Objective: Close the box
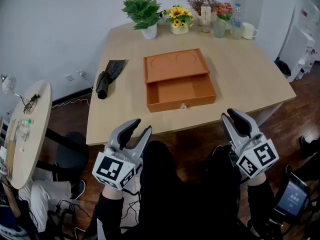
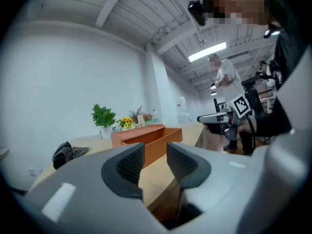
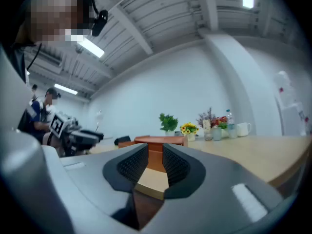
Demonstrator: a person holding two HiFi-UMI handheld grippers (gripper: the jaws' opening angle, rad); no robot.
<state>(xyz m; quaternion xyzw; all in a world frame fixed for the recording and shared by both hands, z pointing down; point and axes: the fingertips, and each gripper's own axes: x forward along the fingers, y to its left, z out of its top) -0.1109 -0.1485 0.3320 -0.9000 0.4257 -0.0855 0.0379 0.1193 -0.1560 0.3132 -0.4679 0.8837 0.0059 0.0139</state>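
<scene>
An orange wooden box [image 1: 175, 66] stands in the middle of the light wooden table [image 1: 250, 79]. Its drawer [image 1: 181, 95] is pulled out toward me, empty, with a small clear knob [image 1: 183, 106] on its front. Both grippers hang below and in front of the table's near edge, apart from the box. My left gripper [image 1: 141, 126] is shut and holds nothing; in its own view [image 2: 156, 152] the box [image 2: 146, 138] lies ahead. My right gripper [image 1: 229, 116] is shut and empty too; in its view [image 3: 155, 155] the box [image 3: 158, 141] shows beyond the jaws.
A black folded umbrella [image 1: 110, 76] lies left of the box. Potted plants [image 1: 144, 14], sunflowers [image 1: 179, 18], vases, a bottle and a white mug [image 1: 248, 31] line the far edge. A round side table [image 1: 30, 129] stands at the left. A person [image 2: 226, 82] stands in the background.
</scene>
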